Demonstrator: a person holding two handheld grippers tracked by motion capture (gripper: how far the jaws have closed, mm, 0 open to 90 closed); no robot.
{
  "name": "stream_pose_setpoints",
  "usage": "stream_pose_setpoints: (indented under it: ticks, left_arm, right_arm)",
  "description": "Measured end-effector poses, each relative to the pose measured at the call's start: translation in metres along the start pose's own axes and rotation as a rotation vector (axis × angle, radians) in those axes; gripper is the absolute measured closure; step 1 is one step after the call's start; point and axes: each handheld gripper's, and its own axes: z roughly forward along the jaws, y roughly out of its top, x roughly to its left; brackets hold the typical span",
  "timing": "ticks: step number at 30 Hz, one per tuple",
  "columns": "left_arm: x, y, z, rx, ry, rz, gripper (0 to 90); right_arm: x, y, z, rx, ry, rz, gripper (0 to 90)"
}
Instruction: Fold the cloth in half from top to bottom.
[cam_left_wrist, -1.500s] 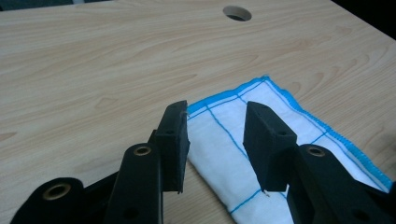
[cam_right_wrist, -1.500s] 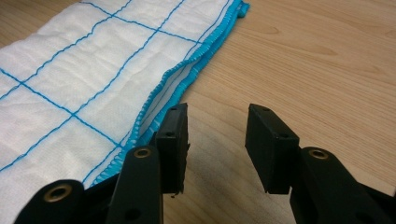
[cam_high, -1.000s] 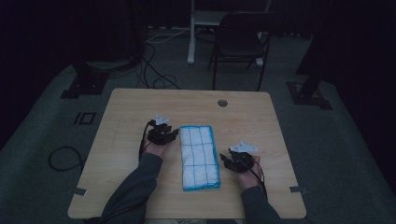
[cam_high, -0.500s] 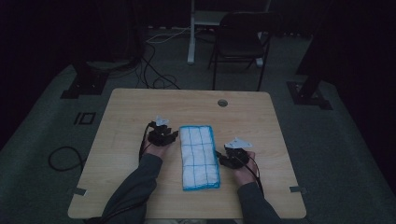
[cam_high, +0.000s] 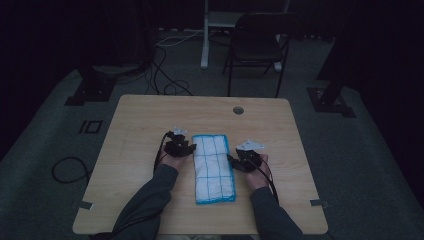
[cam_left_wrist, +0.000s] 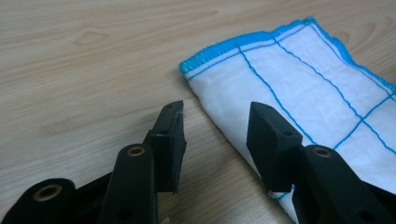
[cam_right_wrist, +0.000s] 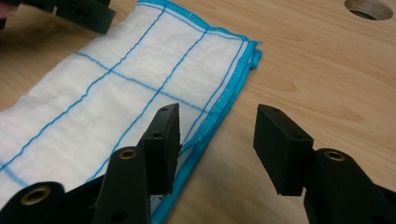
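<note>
Fingers of left gripper spread, just been opening, nothing gripped; right gripper also parted, empty. Folded cloth flat between them, long edges straddled by each pair. Risk: pads pinch top layer only, fold opens; uneven closing skews cloth on table.

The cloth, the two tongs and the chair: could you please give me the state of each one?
cloth: folded into a long strip, flat on the table, not gripped.
left tongs: open, jaws just opened further, astride the cloth's left edge.
right tongs: open, astride the cloth's right edge.
chair: upright, beyond the table.
</note>
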Motion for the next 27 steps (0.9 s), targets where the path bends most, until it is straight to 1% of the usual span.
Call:
stream_pose_setpoints:
  ticks: [1,3,5,8,10,13,15,17,22,25,27]
  left_arm:
    - [0.0,0.0,0.0,0.0,0.0,0.0,56.8]
    - [0.0,0.002,0.004,0.004,-0.005,-0.006,56.8]
    - [-0.001,0.004,0.005,0.009,-0.011,-0.001,56.9]
    - [0.0,0.01,0.009,0.023,-0.018,0.0,56.7]
    - [0.001,0.013,0.012,0.023,-0.025,-0.008,56.7]
    - [0.0,0.017,0.016,0.03,-0.027,0.002,58.0]
    - [-0.001,0.019,0.017,0.034,-0.025,-0.001,59.8]
    - [-0.001,0.021,0.019,0.037,-0.022,-0.009,62.0]
    - [-0.002,0.025,0.023,0.051,-0.011,0.0,68.6]
    - [-0.003,0.028,0.025,0.052,-0.011,-0.004,69.8]
    - [-0.004,0.03,0.027,0.056,-0.008,0.0,69.9]
  right_arm:
    - [0.0,0.0,0.0,0.0,0.0,0.0,51.3]
    - [-0.002,0.003,0.007,0.006,0.0,0.001,51.6]
    - [-0.002,0.004,0.011,0.012,0.0,-0.002,51.8]
    - [-0.003,0.007,0.017,0.021,-0.003,-0.017,51.9]
    - [-0.004,0.01,0.02,0.025,-0.003,-0.02,51.9]
    - [-0.006,0.014,0.025,0.028,-0.002,-0.03,52.2]
    - [-0.009,0.017,0.029,0.029,0.009,-0.018,53.1]
    - [-0.011,0.019,0.033,0.034,0.006,-0.014,53.3]
    - [-0.018,0.025,0.043,0.05,-0.003,0.015,53.5]
    - [-0.021,0.029,0.049,0.049,-0.005,0.039,53.8]
    - [-0.022,0.033,0.052,0.053,-0.01,0.044,53.8]
